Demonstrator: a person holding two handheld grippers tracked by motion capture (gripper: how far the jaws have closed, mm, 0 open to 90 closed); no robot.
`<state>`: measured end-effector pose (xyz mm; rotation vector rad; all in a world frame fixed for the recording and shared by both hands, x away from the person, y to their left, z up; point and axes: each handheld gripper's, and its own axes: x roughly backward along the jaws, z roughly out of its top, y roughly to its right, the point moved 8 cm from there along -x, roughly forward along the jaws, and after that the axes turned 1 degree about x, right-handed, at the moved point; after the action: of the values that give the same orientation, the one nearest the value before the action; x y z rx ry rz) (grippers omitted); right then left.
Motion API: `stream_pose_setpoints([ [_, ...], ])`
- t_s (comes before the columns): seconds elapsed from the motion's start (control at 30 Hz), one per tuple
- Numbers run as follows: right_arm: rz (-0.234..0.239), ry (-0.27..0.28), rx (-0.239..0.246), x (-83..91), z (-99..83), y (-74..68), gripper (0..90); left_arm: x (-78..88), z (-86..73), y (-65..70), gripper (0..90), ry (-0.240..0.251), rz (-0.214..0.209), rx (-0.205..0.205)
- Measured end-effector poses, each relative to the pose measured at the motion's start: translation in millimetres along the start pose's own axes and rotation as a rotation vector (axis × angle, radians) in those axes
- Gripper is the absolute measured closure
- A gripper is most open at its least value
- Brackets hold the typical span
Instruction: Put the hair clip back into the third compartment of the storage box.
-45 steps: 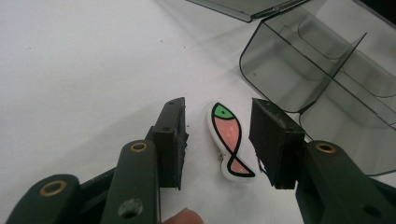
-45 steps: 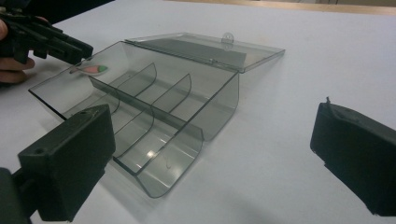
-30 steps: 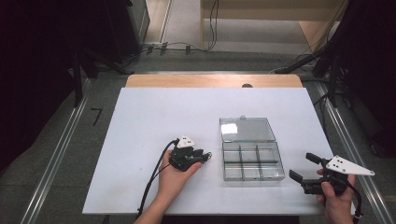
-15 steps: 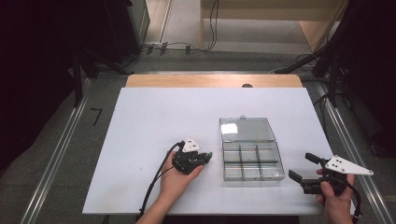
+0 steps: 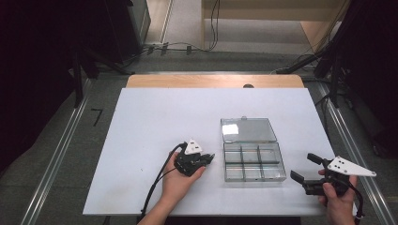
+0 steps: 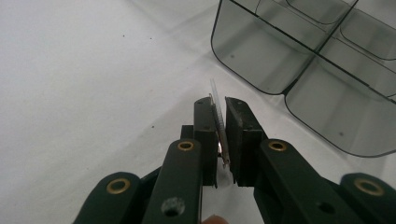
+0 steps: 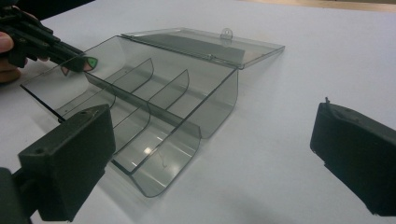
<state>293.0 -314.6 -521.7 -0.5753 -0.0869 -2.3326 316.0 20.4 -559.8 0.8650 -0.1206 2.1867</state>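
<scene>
Resting on the white table (image 5: pixel 155 117), the left hand (image 5: pixel 177 183) lies palm up with fingers curled under the left gripper (image 5: pixel 206 158), which points level toward the box (image 5: pixel 253 161) just to its right. Its jaws have just been closing and now pinch a thin flat strip (image 6: pixel 218 122) held edge-on between the pads, one end poking out past the tips; what the strip is cannot be told. In the left gripper view the strip sits just short of the box's nearest rounded compartment (image 6: pixel 252 58), not touching it. The box stands open, its lid (image 5: pixel 248 130) lying flat behind the six compartments. The right hand (image 5: pixel 339 200) holds the right gripper (image 5: pixel 307 168) upright near the table's right front corner, jaws spread wide with nothing between them, aimed at the box from well apart.
</scene>
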Motion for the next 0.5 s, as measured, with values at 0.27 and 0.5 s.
stream_pose_setpoints([
  [0.27, 0.001, 0.002, 0.002, 0.1, 0.2, -0.1, 0.0, 5.9, 5.2, -1.5, 82.3, 0.037, -0.003, 0.011],
  [0.5, 0.003, 0.005, 0.008, -0.5, 0.7, -1.1, 0.0, 11.9, 10.7, -1.4, 82.5, 0.063, -0.009, 0.016],
])
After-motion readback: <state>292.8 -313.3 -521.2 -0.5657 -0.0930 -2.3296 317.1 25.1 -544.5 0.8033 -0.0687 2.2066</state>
